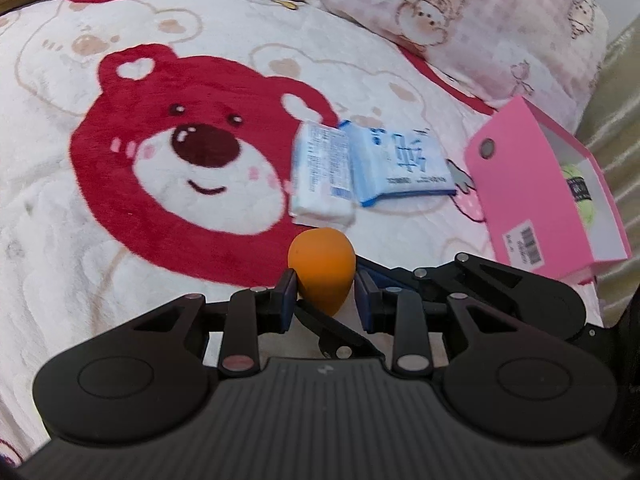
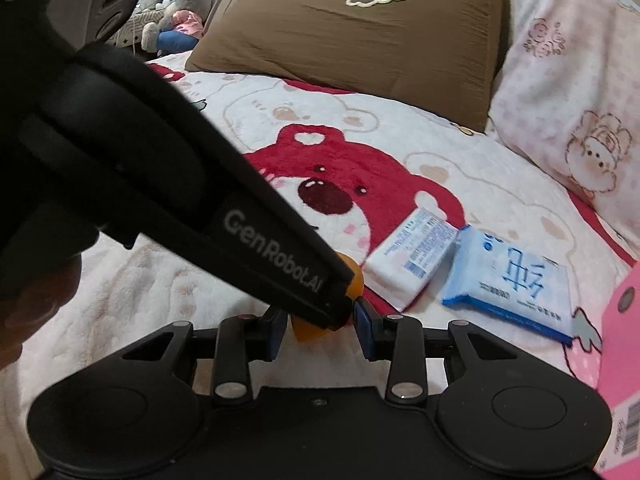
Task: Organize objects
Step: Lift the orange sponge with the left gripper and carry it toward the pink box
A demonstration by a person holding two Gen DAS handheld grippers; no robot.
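Observation:
An orange egg-shaped sponge sits between the blue pads of my left gripper, which is closed on it and holds it above the blanket. In the right wrist view the sponge is mostly hidden behind the left gripper's black body. My right gripper sits just under the sponge with its jaws apart around its lower tip. Two tissue packs lie on the bed: a white one and a blue one. A pink box stands open at the right with a green ball inside.
The bed is covered by a white blanket with a red bear print. A pink patterned pillow and a brown pillow lie at the far end. Plush toys sit beyond the bed.

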